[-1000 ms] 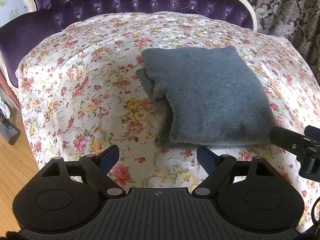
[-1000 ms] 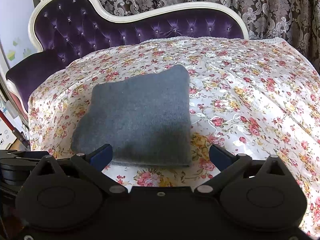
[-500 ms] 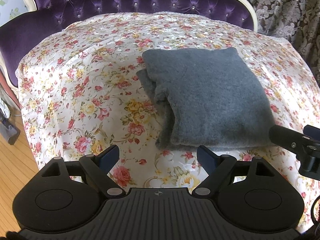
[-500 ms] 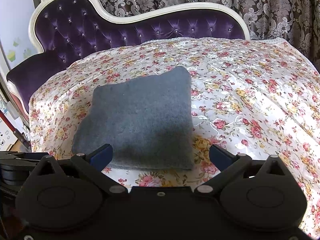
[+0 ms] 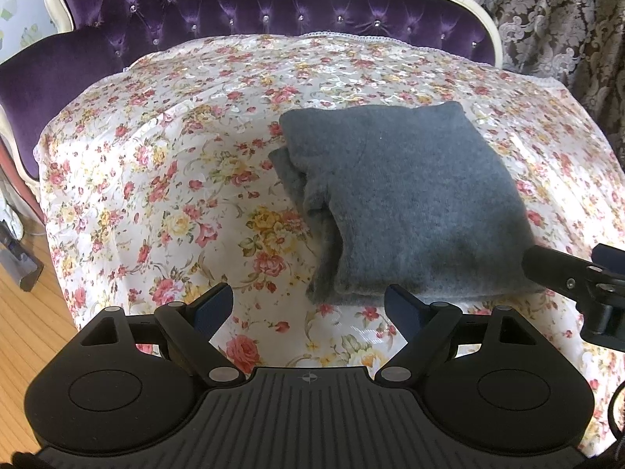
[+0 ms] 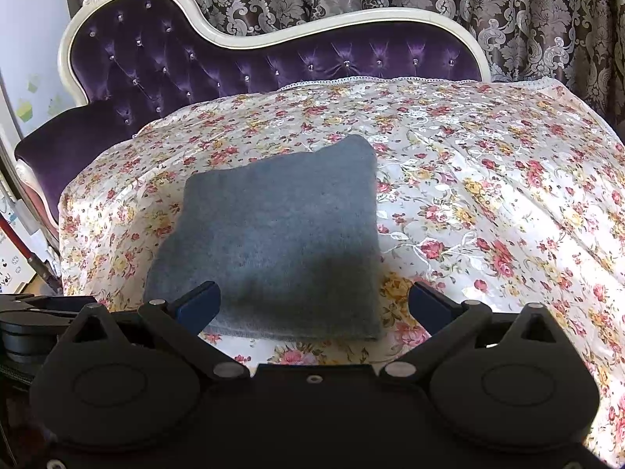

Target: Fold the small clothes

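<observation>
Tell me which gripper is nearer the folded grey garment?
Right. The right gripper hangs over the folded grey garment near edge; the left gripper sits short of its front-left corner.

The black two-finger left gripper point(image 5: 308, 306) hangs with its blue-padded fingers point(image 5: 213, 305) spread wide, holding nothing. The black right gripper point(image 6: 314, 305) matches it, empty and spread, just beside it.

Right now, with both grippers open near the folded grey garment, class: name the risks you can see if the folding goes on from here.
1. The grey garment has loose layers sticking out on its left side; a pinch by the left gripper may catch only some and pull the fold apart.
2. The floral cover looks glossy and creased, so the bundle could slide or the fingers could snag the cover.
3. The right gripper sits close beside the left; they could collide.
</observation>
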